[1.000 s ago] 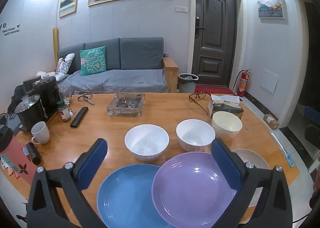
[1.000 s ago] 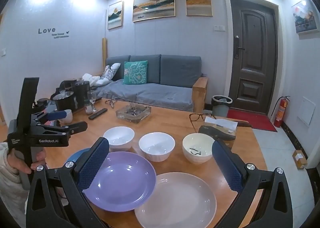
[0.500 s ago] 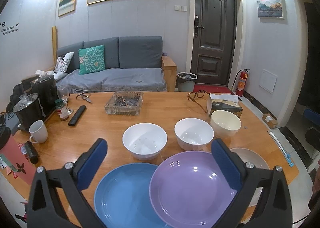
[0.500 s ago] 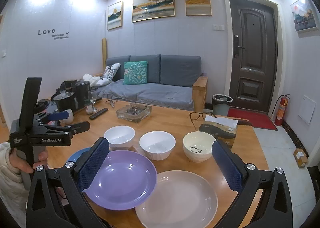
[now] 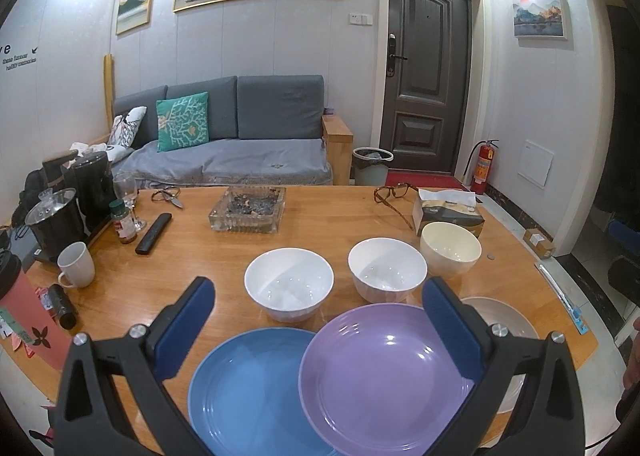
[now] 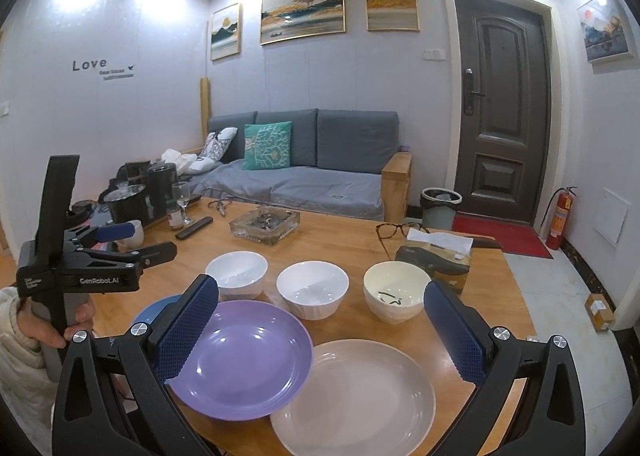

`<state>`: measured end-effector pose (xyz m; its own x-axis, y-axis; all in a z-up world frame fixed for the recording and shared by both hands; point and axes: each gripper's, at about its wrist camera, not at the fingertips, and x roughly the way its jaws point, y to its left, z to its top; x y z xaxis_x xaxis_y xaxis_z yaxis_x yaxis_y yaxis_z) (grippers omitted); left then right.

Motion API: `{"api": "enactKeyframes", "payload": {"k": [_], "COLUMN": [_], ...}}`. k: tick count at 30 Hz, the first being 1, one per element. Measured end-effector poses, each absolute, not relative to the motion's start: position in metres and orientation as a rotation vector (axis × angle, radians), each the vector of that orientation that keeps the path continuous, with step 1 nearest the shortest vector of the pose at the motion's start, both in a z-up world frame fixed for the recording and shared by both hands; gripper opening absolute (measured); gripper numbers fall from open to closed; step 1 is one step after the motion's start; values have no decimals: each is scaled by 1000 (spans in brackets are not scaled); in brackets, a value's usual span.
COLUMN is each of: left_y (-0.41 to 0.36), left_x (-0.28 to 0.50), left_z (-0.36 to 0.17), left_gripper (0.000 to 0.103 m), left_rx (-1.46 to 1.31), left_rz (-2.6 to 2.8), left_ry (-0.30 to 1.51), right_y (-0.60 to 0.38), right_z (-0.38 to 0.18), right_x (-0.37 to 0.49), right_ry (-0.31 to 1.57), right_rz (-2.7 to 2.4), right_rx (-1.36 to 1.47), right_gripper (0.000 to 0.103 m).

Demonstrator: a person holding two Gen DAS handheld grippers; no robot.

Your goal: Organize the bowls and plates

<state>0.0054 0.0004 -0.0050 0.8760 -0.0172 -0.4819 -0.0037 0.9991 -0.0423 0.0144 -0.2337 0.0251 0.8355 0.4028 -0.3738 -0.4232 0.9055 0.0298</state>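
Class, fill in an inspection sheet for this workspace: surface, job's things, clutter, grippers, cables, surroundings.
Surface: wooden table, crowded.
Job's things: blue plate, purple plate overlapping it, pale plate; two white bowls, cream bowl.
Clutter: ashtray, glasses, tissue box, remote, mug, kettles.
Grippers: left gripper open, empty; right gripper open, empty.
Cables: nothing seen.
Surroundings: sofa, door, fire extinguisher.

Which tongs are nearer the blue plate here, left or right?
Left. The left tongs hang open right over the blue plate. The right tongs sit open further right, over the purple plate and beige plate.
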Motion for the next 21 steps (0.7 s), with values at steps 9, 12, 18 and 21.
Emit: {"api": "enactKeyframes", "payload": {"k": [9, 12, 18, 21], "left_y": [0, 0, 1, 1], "left_x": [7, 7, 7, 7], "left_z": [-6, -6, -6, -6], "left_gripper": [103, 103, 103, 103], "left_rx": [-44, -46, -45, -46], "left_rz": [-11, -11, -16, -17], "left_ry": [504, 503, 502, 501], "right_y": [-229, -228, -228, -227], "right_z": [21, 21, 19, 19], "right_x": [17, 17, 18, 19], "right_ry": [399, 398, 402, 405], "right_rz": [439, 441, 448, 450], "right_rx": [-51, -55, -51, -52], "right_gripper": [102, 102, 102, 102]}}
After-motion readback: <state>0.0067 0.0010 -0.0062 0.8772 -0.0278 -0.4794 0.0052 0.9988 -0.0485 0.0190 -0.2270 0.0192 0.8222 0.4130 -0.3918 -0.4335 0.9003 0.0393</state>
